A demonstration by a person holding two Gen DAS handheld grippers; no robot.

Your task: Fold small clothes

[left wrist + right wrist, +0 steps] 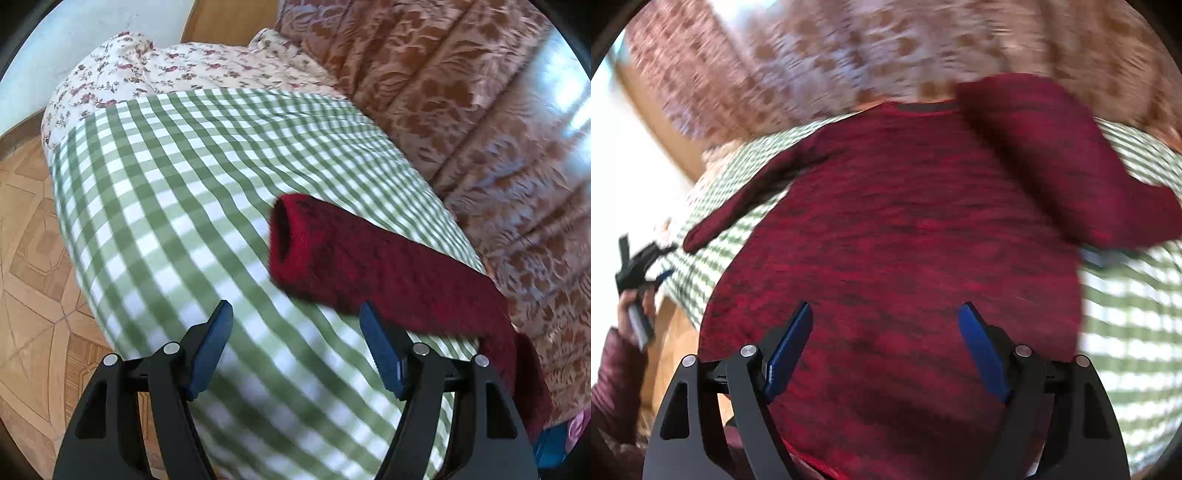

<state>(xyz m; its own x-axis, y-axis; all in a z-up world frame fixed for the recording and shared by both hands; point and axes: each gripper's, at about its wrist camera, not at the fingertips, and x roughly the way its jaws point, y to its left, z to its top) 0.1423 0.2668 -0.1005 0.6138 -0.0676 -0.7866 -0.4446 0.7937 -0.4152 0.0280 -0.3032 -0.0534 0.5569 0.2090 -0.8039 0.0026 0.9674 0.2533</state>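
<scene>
right claw (885, 314) was spread apart, gripping nothing, over the red sweater (894, 240) lying flat on the green checked cloth (1126, 332). right sleeve (1052, 155) was folded across the body. left claw (295, 317) was apart too, beside the left sleeve cuff (291, 236); bare cloth lay left of it, floor (33, 229) past the edge.

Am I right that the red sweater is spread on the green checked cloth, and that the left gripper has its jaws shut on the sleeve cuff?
Not quite. The left wrist view shows the left gripper with its jaws open, holding nothing; the sleeve cuff lies ahead, ungripped. The red sweater is indeed spread on the green checked cloth.
</scene>
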